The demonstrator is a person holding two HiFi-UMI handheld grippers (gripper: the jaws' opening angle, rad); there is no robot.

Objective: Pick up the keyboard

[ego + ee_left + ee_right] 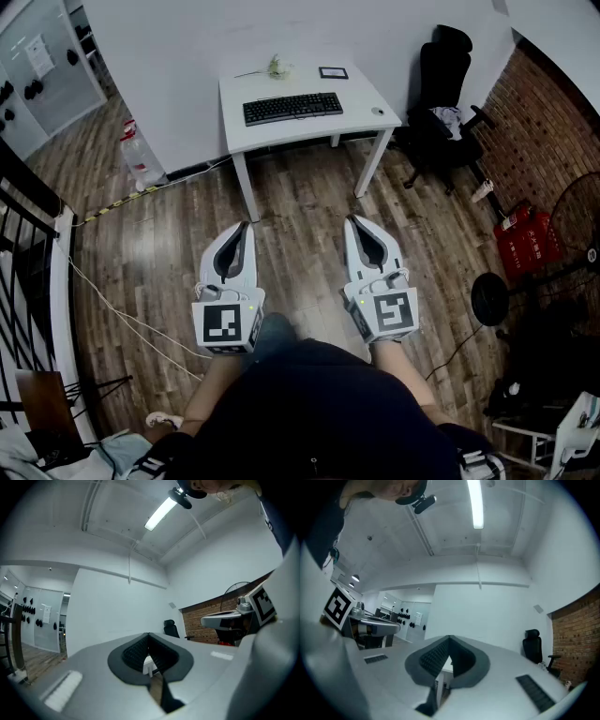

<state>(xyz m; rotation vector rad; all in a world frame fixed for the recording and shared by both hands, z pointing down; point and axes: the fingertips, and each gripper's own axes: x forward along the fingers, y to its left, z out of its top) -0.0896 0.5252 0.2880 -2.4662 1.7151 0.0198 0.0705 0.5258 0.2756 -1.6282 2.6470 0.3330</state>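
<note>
Where keyboard (292,108) lies on table (246,92), margins all round.

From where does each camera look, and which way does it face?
Head view: on the head, facing steeply down at table, keyboard, floor; shows torso, left gripper, right gripper.
Left gripper view: on that gripper, level along its shut jaws toward the wall; right gripper at right.
Right gripper view: likewise along its shut jaws; left gripper at left.
All three share the black chair.
</note>
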